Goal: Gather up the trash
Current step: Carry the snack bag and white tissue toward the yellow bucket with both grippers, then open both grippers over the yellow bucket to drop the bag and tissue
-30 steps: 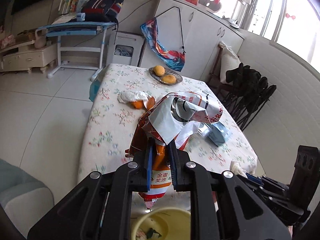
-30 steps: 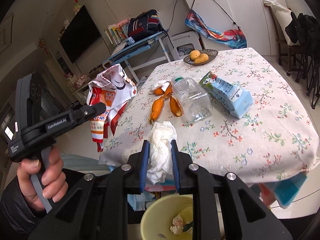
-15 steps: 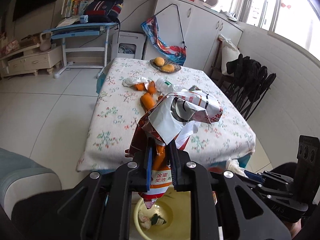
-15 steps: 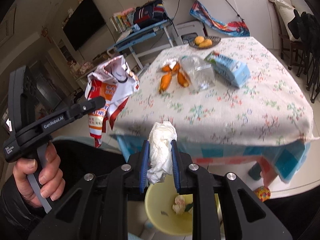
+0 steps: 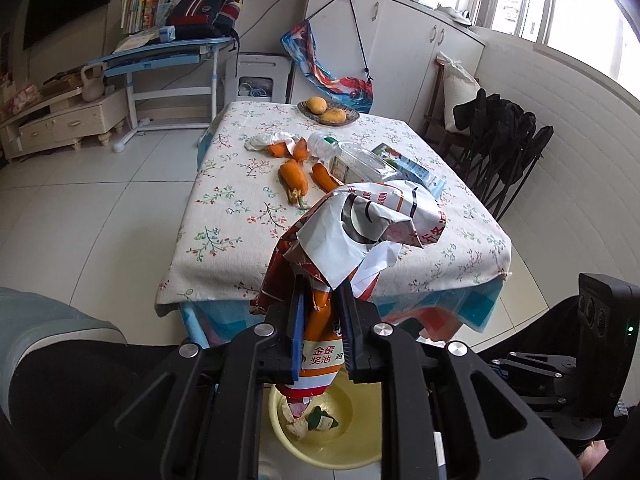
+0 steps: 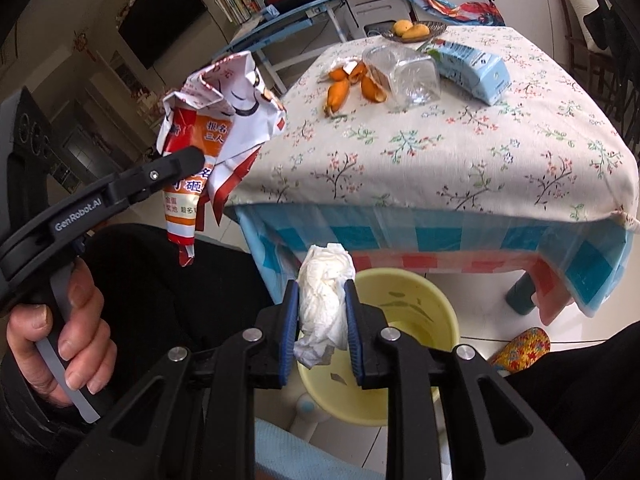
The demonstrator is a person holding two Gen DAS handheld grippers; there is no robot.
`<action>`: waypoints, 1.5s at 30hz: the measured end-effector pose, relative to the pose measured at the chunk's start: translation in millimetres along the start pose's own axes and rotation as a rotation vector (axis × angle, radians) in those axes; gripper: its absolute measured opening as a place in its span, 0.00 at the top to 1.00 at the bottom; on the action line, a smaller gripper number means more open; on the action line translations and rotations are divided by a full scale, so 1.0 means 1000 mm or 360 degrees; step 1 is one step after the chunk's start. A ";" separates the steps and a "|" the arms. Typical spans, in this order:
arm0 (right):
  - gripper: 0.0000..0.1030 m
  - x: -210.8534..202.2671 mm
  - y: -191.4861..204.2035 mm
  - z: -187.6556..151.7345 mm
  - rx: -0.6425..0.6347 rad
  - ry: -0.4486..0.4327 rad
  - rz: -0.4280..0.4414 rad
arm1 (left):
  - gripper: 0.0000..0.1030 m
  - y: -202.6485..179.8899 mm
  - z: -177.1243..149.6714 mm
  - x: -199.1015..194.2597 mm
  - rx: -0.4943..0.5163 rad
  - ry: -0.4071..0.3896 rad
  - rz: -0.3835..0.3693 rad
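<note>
My left gripper [image 5: 322, 300] is shut on a crumpled orange and white snack wrapper [image 5: 360, 224], held over the yellow bin [image 5: 360, 446] on the floor. In the right wrist view the same left gripper [image 6: 192, 160] and wrapper [image 6: 224, 96] hang at the left, in a person's hand. The jaws of my right gripper [image 6: 322, 292] are opening, with a crumpled white tissue [image 6: 326, 268] still between the pads, above the bin's near rim [image 6: 408, 276]. Some scraps lie in the bin.
The floral-cloth table [image 5: 240, 232] stands beyond the bin with orange peels [image 5: 294, 176], a clear plastic bottle [image 5: 352, 158], a blue carton [image 6: 468, 68] and a fruit plate [image 5: 328, 112]. Dark-clad legs flank the bin. Folded black chairs lean at the right wall.
Both grippers have drawn back from the table and dipped toward the bin, which now shows more fully below them. The wrapper and tissue stay between the jaws.
</note>
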State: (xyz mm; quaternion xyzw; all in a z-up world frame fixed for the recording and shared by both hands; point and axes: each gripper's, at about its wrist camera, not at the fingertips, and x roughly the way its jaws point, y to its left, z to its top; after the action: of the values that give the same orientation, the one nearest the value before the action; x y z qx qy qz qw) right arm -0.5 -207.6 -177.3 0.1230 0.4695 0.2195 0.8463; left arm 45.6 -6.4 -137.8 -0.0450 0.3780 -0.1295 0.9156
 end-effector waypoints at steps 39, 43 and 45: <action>0.41 -0.050 -0.048 0.008 0.0326 -0.0436 -0.0162 | 0.53 -0.044 -0.058 0.055 0.0231 0.0555 -0.0050; 0.41 -0.048 -0.048 0.007 0.0313 -0.0432 -0.0169 | 0.48 -0.038 -0.053 0.050 0.0185 0.0484 -0.0041; 0.41 -0.047 -0.048 0.007 0.0310 -0.0432 -0.0172 | 0.44 -0.034 -0.048 0.044 0.0148 0.0404 -0.0022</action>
State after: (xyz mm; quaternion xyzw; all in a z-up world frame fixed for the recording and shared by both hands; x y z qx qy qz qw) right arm -4.4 -272.2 -158.5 0.2076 0.3759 0.1084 0.8966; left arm 34.9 -50.3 -196.4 0.0116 0.4841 -0.1580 0.8605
